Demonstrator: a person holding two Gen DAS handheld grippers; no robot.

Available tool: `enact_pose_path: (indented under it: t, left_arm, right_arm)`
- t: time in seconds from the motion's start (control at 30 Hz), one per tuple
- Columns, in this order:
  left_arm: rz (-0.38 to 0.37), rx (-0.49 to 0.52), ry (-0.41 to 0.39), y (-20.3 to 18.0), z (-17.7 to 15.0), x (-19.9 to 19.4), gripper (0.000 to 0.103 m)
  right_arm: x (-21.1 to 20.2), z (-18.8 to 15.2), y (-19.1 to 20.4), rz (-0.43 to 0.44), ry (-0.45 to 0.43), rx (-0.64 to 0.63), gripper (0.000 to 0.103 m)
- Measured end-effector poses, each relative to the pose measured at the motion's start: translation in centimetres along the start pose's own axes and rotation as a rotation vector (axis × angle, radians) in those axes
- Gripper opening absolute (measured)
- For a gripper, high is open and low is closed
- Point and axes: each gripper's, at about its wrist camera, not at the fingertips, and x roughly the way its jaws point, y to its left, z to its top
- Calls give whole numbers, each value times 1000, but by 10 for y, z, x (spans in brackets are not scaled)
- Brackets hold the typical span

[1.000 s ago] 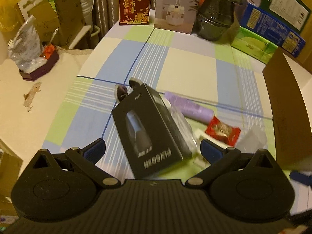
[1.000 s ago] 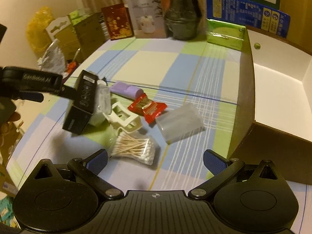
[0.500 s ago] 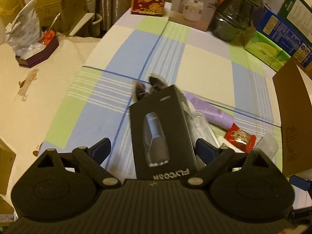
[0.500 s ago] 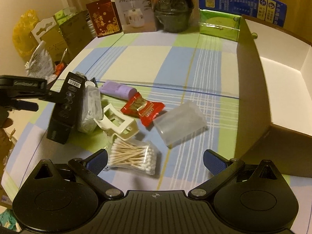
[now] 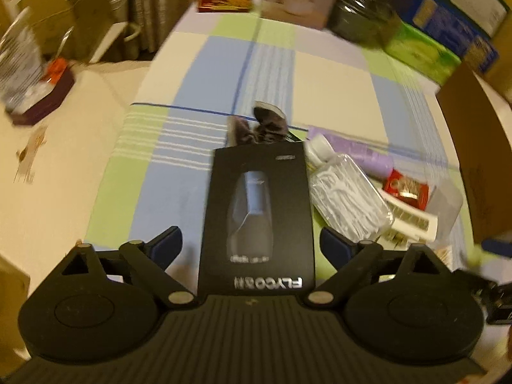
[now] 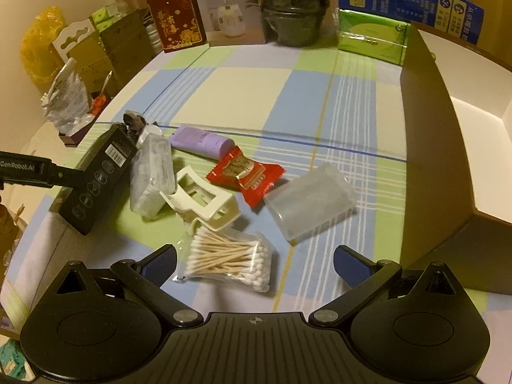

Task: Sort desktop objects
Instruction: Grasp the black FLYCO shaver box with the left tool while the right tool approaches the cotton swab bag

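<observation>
Left wrist view: I look steeply down from just behind the left gripper [image 5: 249, 244], close over the black box [image 5: 257, 214] on the checked tablecloth [image 5: 204, 70] — blurred.
Right wrist view: I look down and forward from behind the right gripper [image 6: 256, 260], a little farther back, the cotton swabs [image 6: 228, 260] nearest.
Facing: both face the boxes at the table's far edge.
Shared: black box [image 6: 96, 177], purple tube [image 5: 368, 156], red packet [image 6: 246, 172] — and the brown box [image 6: 448, 147] at right.
</observation>
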Motion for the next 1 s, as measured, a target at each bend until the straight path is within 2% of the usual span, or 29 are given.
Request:
enact_pose_path:
  t: [0.33,0.47,0.67,0.87,1.0]
  left_arm:
    - [51,108,57,-15,18,35,96]
    - [30,107,73,-15,15,39,81]
    - [52,140,56,-13,5,31,77]
    - [60,121,77,1,-13,16,77]
    - [64,95,91,12,-25,8,77]
  right_arm:
    - [-7,-8,-8,-48,-1,59,101]
    - [-7,-9,-8,-50,-4,66,101]
    - [-2,-8,1,-34,0,53,101]
    - [12,-6,18,49,-6,-27,101]
    - [19,-10,29,78,-38,-202,101]
